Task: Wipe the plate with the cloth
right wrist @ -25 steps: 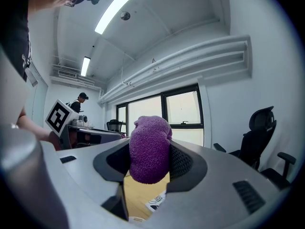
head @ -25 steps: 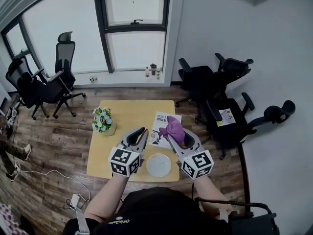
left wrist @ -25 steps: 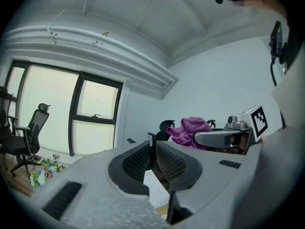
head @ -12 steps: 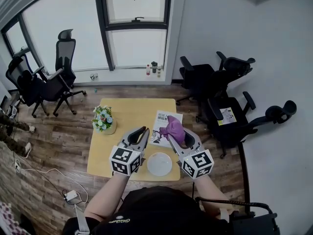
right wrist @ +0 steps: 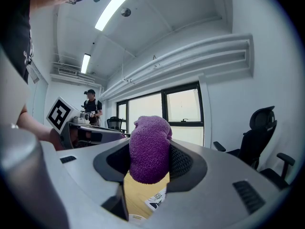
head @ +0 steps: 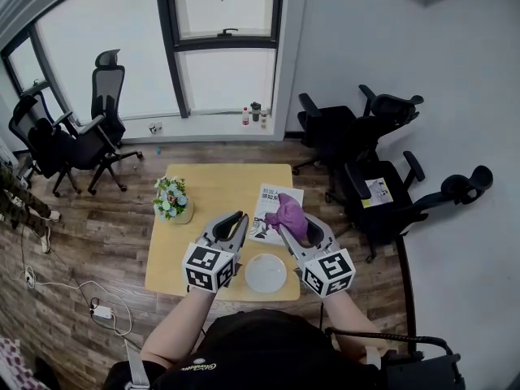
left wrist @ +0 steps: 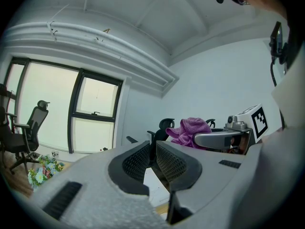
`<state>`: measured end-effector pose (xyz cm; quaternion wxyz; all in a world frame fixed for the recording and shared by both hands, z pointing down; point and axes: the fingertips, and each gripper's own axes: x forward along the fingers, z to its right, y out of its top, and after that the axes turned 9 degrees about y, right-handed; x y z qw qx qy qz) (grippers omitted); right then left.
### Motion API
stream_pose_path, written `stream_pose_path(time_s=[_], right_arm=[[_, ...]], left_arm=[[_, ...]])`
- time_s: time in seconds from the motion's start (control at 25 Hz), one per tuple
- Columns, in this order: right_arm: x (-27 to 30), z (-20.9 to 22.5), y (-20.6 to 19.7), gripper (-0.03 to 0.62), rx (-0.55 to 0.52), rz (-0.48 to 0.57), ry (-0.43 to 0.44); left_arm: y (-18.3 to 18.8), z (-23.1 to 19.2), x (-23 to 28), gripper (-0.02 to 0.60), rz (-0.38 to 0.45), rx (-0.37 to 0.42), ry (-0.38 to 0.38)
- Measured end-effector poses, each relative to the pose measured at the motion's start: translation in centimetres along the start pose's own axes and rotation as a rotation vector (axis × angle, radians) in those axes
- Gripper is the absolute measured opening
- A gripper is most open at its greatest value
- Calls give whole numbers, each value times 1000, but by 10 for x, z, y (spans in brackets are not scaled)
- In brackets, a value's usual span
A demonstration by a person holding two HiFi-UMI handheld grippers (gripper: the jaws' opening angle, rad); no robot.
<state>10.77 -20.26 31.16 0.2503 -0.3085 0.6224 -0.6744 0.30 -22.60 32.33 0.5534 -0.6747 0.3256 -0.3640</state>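
Wooden table [head: 213, 187] in an office room: the white plate [head: 264, 273] lay near its front edge, between both grippers. The right gripper [right wrist: 151, 157] was clamped on the purple cloth [right wrist: 149, 144], raised above the table; the left gripper [left wrist: 153, 157] had its jaws together, empty.

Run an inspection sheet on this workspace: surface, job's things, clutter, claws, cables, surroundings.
Surface: wooden table, mostly bare, no spills seen.
Job's things: white plate near the table's near edge, nothing on it; purple cloth held up off the plate.
Clutter: flower pot on the table's left side; printed sheet on its right side.
Grippers: right claw shut on the cloth; left claw closed with nothing in it; both are raised above the table.
Cables: cable running to a power strip on the floor at left.
Surroundings: office chairs on both sides, windows behind.
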Motion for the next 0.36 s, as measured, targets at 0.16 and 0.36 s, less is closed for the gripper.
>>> stream_pose_path(time_s=[0.16, 0.36], right_arm=[[-1, -1, -4, 190, 5, -6, -2], [0, 1, -5, 190, 6, -3, -2]], left_arm=[[-3, 0, -1, 49, -4, -3, 1], [-5, -2, 0, 49, -4, -4, 3]])
